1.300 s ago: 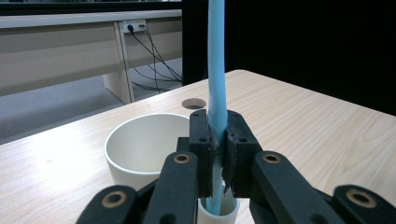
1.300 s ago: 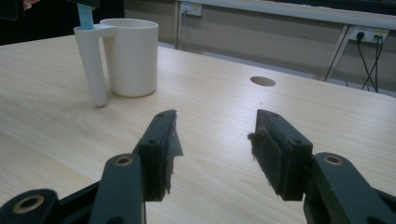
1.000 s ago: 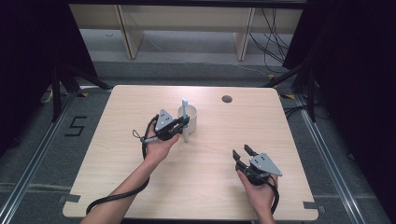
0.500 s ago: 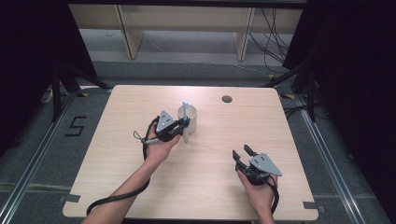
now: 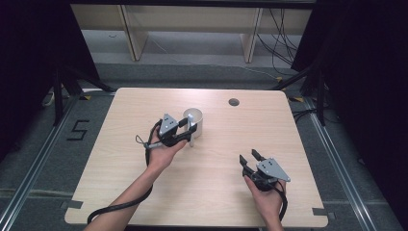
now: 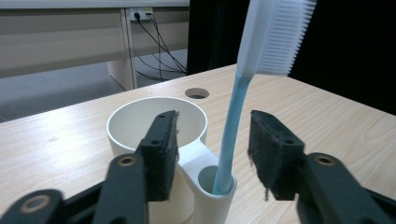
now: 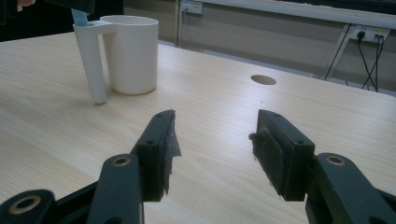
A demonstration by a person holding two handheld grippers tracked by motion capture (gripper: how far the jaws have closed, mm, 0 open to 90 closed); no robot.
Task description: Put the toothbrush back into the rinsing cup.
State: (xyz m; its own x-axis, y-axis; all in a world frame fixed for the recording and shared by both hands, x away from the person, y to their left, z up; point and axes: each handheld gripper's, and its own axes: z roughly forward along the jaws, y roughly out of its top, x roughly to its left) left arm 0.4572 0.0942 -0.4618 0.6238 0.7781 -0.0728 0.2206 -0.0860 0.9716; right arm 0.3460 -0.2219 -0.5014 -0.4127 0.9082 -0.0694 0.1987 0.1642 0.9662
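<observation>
A white cup point(image 5: 196, 119) stands on the table a little behind its middle, with a narrow tube holder point(image 6: 217, 196) on its side. A blue-handled toothbrush point(image 6: 232, 133) with a white head stands in that tube, leaning slightly. My left gripper point(image 5: 190, 131) is at the cup; its jaws have just been opening and now stand apart on either side of the handle, not pressing it. My right gripper point(image 5: 249, 157) rests near the front right, open, nothing between its pads point(image 7: 161, 140). Its view shows the cup point(image 7: 130, 53) farther off.
A round cable hole point(image 5: 234, 102) lies in the tabletop behind the cup. Wooden table legs and trailing cables show on the floor beyond the far edge. Dark curtains hang at both sides.
The left jaws, shut on the toothbrush handle before, have opened off it; the toothbrush stays standing in the tube. Neither hand has moved.
</observation>
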